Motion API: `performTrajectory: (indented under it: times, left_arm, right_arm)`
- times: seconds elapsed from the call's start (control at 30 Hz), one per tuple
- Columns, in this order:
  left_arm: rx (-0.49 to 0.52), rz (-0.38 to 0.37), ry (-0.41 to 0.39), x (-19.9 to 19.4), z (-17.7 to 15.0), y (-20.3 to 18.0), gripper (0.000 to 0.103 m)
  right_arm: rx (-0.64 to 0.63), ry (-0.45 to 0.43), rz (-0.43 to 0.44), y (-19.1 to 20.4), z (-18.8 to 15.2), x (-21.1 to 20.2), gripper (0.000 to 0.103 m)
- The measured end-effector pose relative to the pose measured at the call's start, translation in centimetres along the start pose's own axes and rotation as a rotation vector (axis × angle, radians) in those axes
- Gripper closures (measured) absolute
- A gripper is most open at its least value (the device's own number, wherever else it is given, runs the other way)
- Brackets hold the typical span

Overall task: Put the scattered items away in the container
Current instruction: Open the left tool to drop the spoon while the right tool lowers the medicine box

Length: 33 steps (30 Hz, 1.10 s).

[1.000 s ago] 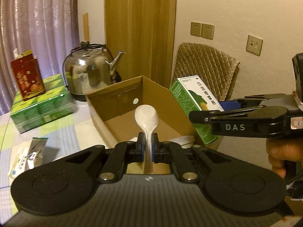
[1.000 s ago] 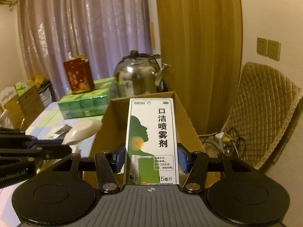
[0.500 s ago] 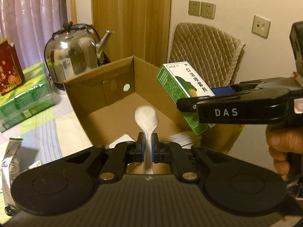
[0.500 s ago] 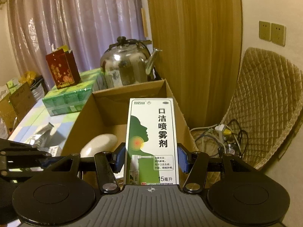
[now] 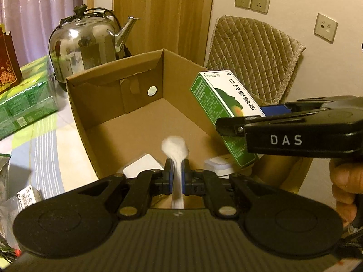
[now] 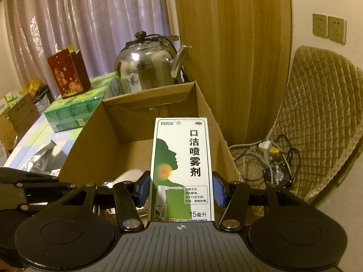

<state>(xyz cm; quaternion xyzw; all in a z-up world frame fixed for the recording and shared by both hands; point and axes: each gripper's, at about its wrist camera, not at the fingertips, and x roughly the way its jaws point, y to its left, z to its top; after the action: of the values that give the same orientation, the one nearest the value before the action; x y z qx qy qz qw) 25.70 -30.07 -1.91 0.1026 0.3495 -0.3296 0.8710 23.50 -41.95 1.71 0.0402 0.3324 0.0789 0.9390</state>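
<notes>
Cardboard box sits open just ahead of the left gripper, whose jaws pinch a white spoon with its bowl out over the box floor. From the right wrist, the right gripper clamps a green-and-white spray carton upright between its jaws, the box directly beyond.

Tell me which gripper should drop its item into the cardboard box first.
Left, probably. The left gripper holds the white spoon above the cardboard box floor, while the right gripper's green medicine box sits over the right wall.
</notes>
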Motion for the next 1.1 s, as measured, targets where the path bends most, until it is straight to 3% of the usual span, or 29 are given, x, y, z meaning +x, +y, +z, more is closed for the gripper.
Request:
performTrajectory:
  times: [0.7, 0.97, 1.1]
  left_arm:
    - [-0.031, 0.045, -0.093, -5.2, 0.0, 1.6, 0.098]
    - [-0.058, 0.057, -0.101, -6.3, -0.4, 2.7, 0.096]
    - [-0.064, 0.063, -0.101, -6.9, -0.7, 2.8, 0.095]
  right_arm:
    - [-0.068, 0.079, 0.029, 2.3, -0.4, 1.6, 0.05]
    - [-0.119, 0.136, 0.054, 3.7, -0.9, 2.8, 0.05]
    - [-0.121, 0.123, 0.049, 4.2, -0.9, 2.6, 0.05]
